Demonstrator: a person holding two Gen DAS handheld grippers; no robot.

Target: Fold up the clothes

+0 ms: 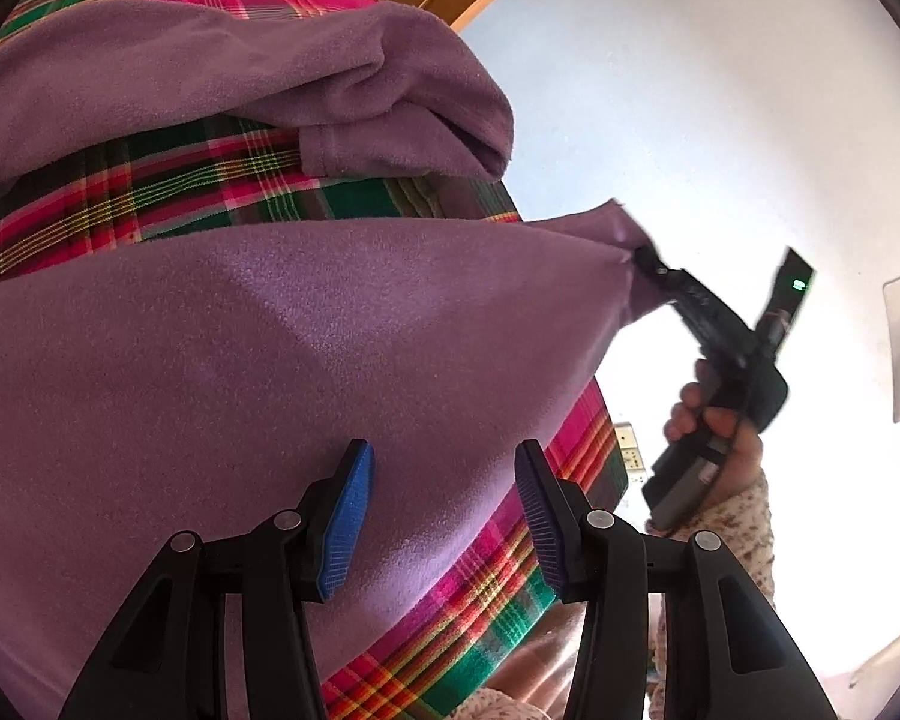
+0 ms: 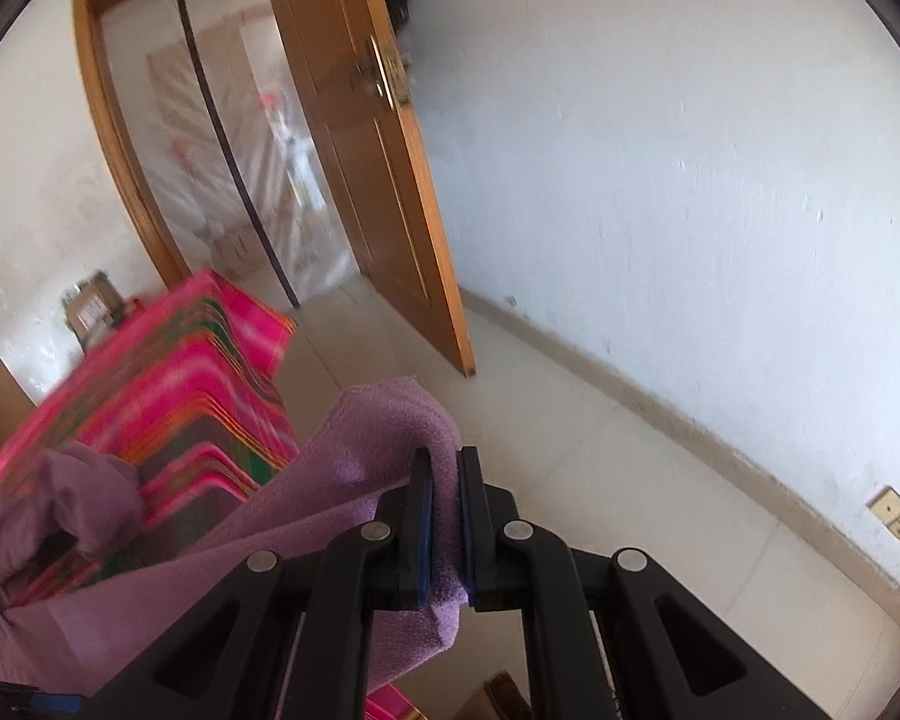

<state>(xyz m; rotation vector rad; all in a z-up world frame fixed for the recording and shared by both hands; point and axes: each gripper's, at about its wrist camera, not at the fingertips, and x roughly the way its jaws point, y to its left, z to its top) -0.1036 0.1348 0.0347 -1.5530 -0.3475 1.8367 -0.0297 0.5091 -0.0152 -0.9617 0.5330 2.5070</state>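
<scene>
Two grippers worked one purple fleece garment (image 1: 222,360) over the plaid-covered surface (image 1: 168,192): right gripper (image 2: 447,516) pinched a lifted corner, left gripper (image 1: 444,516) gaped empty above, likely needing another edge.

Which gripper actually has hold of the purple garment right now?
The right gripper: its pads are clamped on a corner of the purple fleece garment. The left gripper is open, empty, above the fabric.
</scene>
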